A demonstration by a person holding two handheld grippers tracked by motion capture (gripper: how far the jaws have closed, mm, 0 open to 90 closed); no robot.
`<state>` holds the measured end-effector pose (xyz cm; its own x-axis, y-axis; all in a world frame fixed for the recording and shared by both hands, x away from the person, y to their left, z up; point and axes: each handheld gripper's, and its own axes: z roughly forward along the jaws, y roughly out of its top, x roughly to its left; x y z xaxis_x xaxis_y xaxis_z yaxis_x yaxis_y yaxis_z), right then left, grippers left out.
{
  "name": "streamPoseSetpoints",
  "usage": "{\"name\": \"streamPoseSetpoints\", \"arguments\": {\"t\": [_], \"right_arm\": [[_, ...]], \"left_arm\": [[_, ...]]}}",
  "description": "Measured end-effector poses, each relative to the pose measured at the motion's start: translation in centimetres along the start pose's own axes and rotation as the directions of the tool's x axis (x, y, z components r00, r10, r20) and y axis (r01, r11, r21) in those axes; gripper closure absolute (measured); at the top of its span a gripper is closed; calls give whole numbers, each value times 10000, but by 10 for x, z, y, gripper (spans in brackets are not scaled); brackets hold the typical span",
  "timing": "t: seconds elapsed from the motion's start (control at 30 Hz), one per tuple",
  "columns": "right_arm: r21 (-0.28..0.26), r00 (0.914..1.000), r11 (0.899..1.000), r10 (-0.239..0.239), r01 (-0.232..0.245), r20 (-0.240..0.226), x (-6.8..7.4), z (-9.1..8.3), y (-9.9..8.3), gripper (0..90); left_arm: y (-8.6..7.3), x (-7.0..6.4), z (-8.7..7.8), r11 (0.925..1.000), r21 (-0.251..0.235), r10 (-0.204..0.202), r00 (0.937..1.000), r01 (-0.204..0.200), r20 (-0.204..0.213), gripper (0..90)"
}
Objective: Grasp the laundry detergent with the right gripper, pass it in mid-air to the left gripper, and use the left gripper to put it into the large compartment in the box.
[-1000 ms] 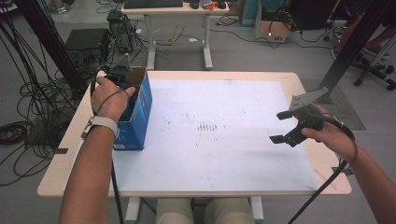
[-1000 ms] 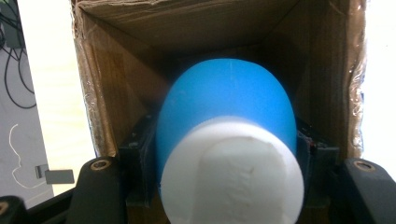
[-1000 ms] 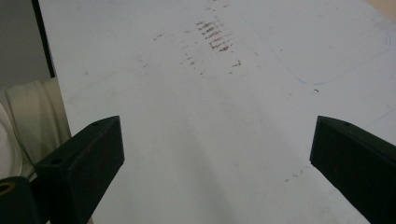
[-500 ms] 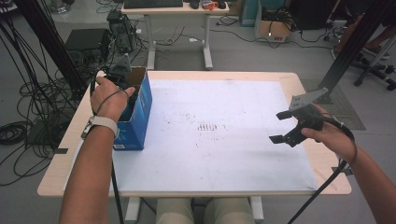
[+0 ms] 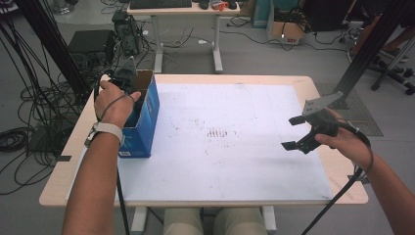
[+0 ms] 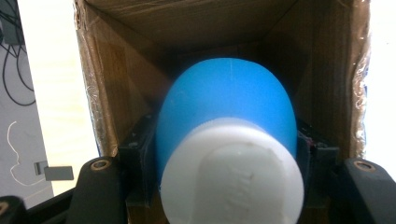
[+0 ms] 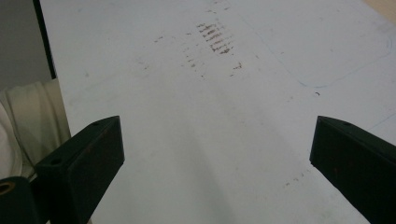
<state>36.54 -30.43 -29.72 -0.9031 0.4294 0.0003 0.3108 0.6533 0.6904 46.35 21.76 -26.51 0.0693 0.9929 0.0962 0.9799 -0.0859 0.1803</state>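
Clearly the left gripper [image 5: 128,84] is down inside the open cardboard box [image 5: 146,117] at the table's [image 5: 235,78] left edge, its jaws closed on a blue bottle with a white cap [image 6: 227,140] that sits deep between the box walls. The right gripper [image 5: 299,133] hovers over the bare white mat [image 5: 225,156], jaws spread wide and holding nothing. The fit looks tight: lifting at a tilt could snag the bottle on a wall, drag the unheld box along, or let the rounded body slip.
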Motion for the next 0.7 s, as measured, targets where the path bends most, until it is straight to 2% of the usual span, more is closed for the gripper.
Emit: {"name": "streamPoseSetpoints", "arguments": {"t": [0.37, 0.4, 0.43, 0.47, 0.53, 0.7], "right_arm": [[-21, 10000, 10000, 20, -20, 15, 0, -1, -2, 29], [-81, 9998, 9998, 200, -199, 35, 1, -1, -1, 28], [-28, 10000, 10000, -5, 5, 8, 0, -1, -2, 28], [-26, 10000, 10000, 12, -12, 28, 0, -2, -2, 28], [215, 9990, 9988, 443, -445, 102, 3, -4, -2, 28], [232, 9987, 9985, 501, -503, 105, 4, -4, -2, 28]], "left_arm": [[0, 0, 0, 10000, 76, -47, 10000, 47, 16, 372], [0, 0, 0, 10000, 33, -18, 10000, 18, -7, 373], [0, 0, 0, 10000, 20, -39, 10000, 39, -12, 373], [0, 0, 0, 10000, 63, -15, 10000, 15, -9, 373], [0, 0, 0, 10000, 5, -12, 10000, 12, -29, 373], [0, 0, 0, 10000, 24, -82, 10000, 82, -23, 373]]}}
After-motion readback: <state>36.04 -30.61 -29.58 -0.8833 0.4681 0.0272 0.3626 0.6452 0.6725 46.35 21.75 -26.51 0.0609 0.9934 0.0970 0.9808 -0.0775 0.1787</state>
